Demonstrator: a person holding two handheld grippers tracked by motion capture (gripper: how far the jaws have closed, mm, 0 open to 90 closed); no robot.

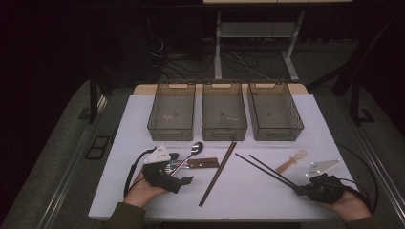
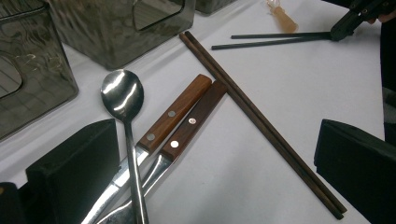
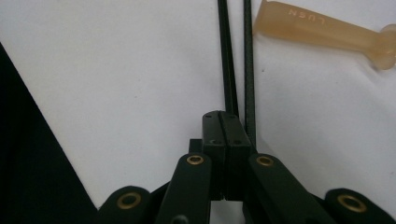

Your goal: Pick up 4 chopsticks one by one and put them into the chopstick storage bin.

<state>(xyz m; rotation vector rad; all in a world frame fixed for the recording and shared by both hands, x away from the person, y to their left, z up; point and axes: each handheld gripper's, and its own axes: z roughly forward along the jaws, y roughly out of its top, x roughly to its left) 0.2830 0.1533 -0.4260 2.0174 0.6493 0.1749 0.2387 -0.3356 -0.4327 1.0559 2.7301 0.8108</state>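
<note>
Sorting cutlery into bins, by the look of it; reads as barely started. All three smoked translucent plastic bins (image 1: 171, 110), (image 1: 224, 110), (image 1: 275, 110) along the far edge of the white table (image 1: 143, 191) look empty.

Left side: left gripper (image 1: 184, 181) sits low at the near-left pile, jaws spread wide, nothing between them. In the left gripper view its black pads (image 2: 74, 172) straddle the metal ends of the pile. Pile = long-handled polished steel spoon (image 2: 122, 100), bowl up, shaft crossing over two wooden-handled utensils with rivets (image 2: 180, 123) lying side by side. Business ends of those two are hidden under the gripper, so can't tell knife or fork. My read: it's lining up a first pick, probably the spoon, but no grasp yet.

Centre: pair of brown wooden chopsticks (image 1: 218, 173) lies diagonally, touching each other, tips of the wooden handles just beside them. Untouched.

Right side: pair of thin black chopsticks (image 1: 265, 170) slightly splayed, running toward the right gripper (image 1: 300, 190). Right gripper view shows its jaws closed together at the near ends; one stick runs into the pad line, the other passes just beside the pads. Looks clamped on one stick, though the contact itself is hidden. Sticks are flat on the table, not lifted.

Just beyond them: small translucent amber plastic spoon (image 1: 292, 161), alone, not handled.

Left to do: everything, five item groups to bin.
</note>
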